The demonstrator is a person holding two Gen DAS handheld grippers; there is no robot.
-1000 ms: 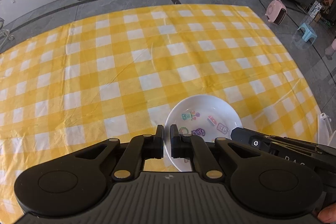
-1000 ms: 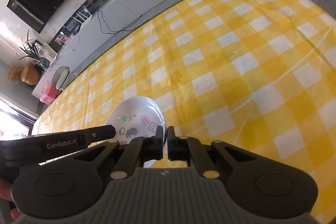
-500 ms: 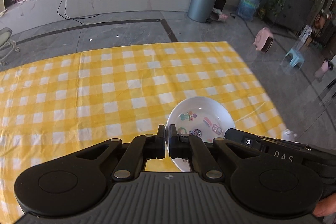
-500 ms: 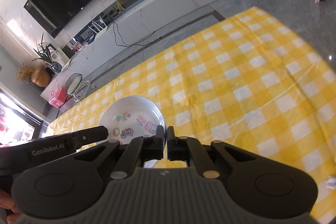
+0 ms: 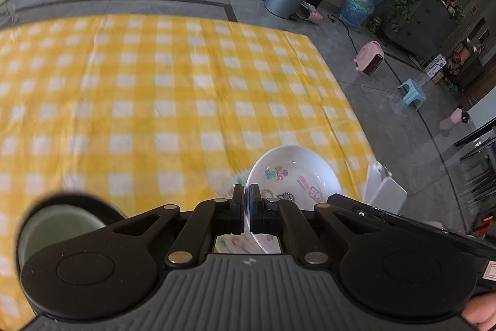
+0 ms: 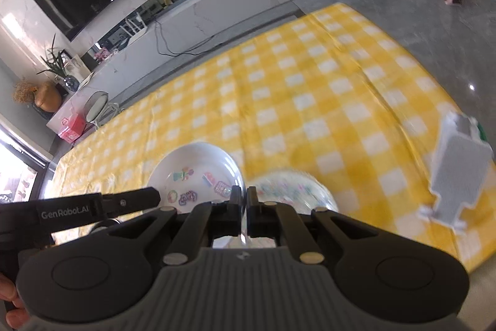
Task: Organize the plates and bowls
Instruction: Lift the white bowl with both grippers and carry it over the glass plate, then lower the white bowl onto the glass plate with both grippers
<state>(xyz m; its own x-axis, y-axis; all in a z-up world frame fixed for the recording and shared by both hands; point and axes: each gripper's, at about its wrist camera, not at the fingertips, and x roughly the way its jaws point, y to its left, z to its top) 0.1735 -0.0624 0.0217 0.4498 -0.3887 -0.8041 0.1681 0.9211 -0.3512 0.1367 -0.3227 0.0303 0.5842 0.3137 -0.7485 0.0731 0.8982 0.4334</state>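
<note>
Here, both grippers' jaws clamped on white bowl (image 5: 294,172) rim (opposite sides), near checkered cloth (image 5: 155,98) edge.

I see the counter (image 5: 155,101) under yellow checked cloth; a patterned plate (image 6: 294,188) near its front edge; a green-lined cup (image 5: 59,231) at its left.

Right tongs (image 6: 243,214): closed on the right rim of a white bowl (image 6: 193,172) with coloured stickers inside. Left tongs (image 6: 145,197): reach in from the left over the bowl's near-left rim; grip not discernible. Patterned plate (image 6: 294,188): just right of the bowl, blurred. Tabletop (image 6: 310,101): yellow-and-white checked cloth. White rack (image 6: 458,172): upright, near right edge.
</note>
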